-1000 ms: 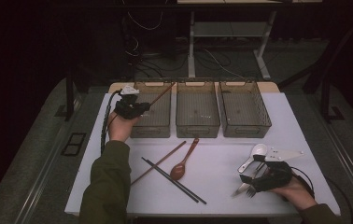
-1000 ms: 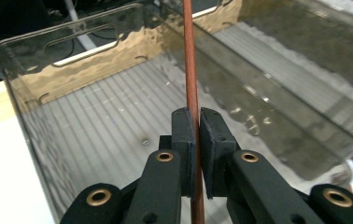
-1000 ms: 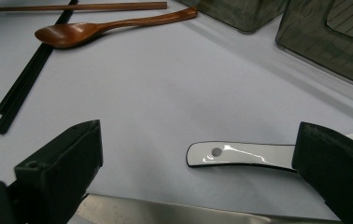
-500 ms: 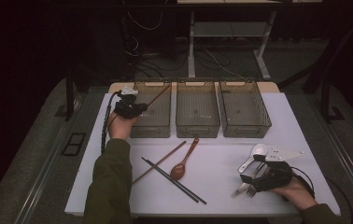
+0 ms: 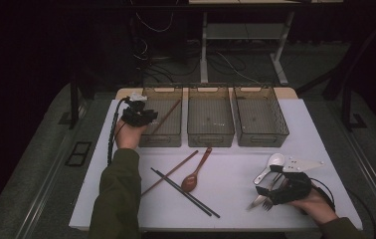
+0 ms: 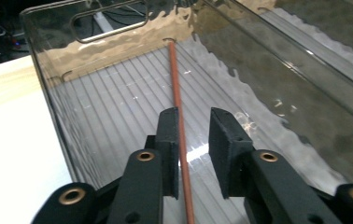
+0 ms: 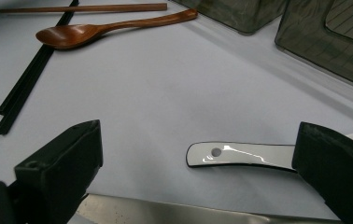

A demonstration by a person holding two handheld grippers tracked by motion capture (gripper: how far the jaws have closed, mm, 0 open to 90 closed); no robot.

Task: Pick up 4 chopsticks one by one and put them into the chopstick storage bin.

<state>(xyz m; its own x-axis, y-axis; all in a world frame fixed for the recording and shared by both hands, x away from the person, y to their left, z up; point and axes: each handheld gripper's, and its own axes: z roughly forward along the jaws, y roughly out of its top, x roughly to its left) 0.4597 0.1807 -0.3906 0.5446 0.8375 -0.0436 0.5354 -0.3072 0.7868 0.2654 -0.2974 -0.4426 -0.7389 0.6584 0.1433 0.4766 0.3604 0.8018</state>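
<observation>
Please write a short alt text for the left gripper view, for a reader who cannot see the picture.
The left gripper points into a clear plastic bin, and its jaws have just been opening around a thin brown chopstick that lies against one pad with a gap on the other side. The chopstick runs across the bin's ribbed floor to the far wall.

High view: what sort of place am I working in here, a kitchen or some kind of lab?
Most likely a lab or recording workspace, not a kitchen: a white table stands in a dark room, loose cables trail on the floor by a bare desk frame, and three clear bins sit in a row for sorting cutlery.
</observation>
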